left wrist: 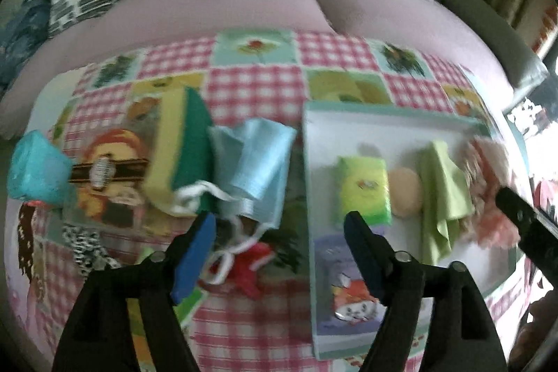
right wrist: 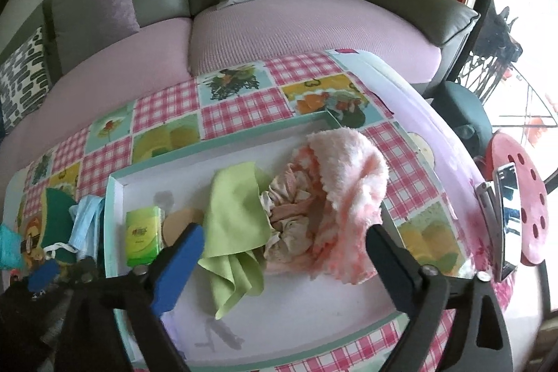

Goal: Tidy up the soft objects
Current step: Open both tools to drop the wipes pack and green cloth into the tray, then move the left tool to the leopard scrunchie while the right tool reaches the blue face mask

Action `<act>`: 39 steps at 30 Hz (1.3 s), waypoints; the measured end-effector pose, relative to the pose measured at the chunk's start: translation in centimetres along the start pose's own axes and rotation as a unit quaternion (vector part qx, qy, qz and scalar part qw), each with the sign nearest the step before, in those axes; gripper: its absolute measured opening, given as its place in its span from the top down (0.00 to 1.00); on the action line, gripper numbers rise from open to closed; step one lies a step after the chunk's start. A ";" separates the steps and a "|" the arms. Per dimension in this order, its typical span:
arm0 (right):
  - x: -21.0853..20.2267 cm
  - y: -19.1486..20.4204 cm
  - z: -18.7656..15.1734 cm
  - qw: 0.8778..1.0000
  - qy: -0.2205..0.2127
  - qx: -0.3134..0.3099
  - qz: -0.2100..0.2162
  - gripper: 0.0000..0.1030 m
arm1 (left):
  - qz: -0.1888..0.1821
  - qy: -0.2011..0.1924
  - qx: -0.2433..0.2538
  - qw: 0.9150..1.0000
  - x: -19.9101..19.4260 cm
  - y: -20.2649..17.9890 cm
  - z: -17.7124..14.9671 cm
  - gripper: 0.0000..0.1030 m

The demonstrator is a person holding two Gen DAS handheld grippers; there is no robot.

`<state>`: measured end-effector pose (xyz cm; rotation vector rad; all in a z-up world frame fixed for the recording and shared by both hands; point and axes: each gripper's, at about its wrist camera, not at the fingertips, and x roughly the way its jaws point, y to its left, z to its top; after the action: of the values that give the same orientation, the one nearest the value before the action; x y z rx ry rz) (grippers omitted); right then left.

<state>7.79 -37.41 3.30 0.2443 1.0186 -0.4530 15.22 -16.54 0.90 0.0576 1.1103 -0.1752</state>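
The right gripper (right wrist: 282,253) has its two blue-padded fingers (right wrist: 179,262) spread wide, with nothing pinched between them. It hangs just above the pile in the shallow white tray with a mint-green rim (right wrist: 115,197). Directly under the open jaws lie the light green thin cloth (right wrist: 237,215), the crumpled cream and orange fabric piece (right wrist: 289,215) and the fluffy pink and white towel (right wrist: 345,183), which hangs partly over the right side of the tray.

The left gripper (left wrist: 280,253) is spread as well and holds nothing. It is over the left edge of the same tray, and the pale blue face mask with white ear loops (left wrist: 251,162) lies just beyond its left finger, on the checked pink tablecloth with picture squares (left wrist: 254,86).

I judge that the step in hand is a release: the towel seems already put in the tray, and both hands are free. The next move probably calls for the left gripper to go to one of the soft things outside the tray and close on it.

Outside wait the mask, the yellow sponge with a green scrub side (left wrist: 181,145) touching it, a teal plastic-wrapped pack (left wrist: 35,169) further left, and a small red fabric item (left wrist: 247,271) close to the fingers. Inside the tray are also the yellow-green tissue pack (left wrist: 362,190) and the round beige puff (left wrist: 404,194). The ear loops are tangled near the sponge, so the sponge could be dragged along.
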 end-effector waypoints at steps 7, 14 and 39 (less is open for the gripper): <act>-0.1 0.1 0.0 1.000 -0.001 0.002 0.006 0.03 | 0.014 -0.041 -0.047 0.998 -2.5 3.4 0.9 0.09; -0.6 1.5 -0.1 1.000 -0.003 -0.010 0.025 0.03 | 0.010 -0.075 -0.076 0.994 -5.4 7.1 1.3 0.09; -2.0 14.9 -3.7 0.981 0.012 -0.127 0.149 0.03 | 0.098 -0.060 -0.224 0.968 -6.3 22.5 -3.3 0.09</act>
<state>11.09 -22.31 2.99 0.1695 1.0330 -0.0460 13.40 6.74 4.12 -0.2435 0.9943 0.2487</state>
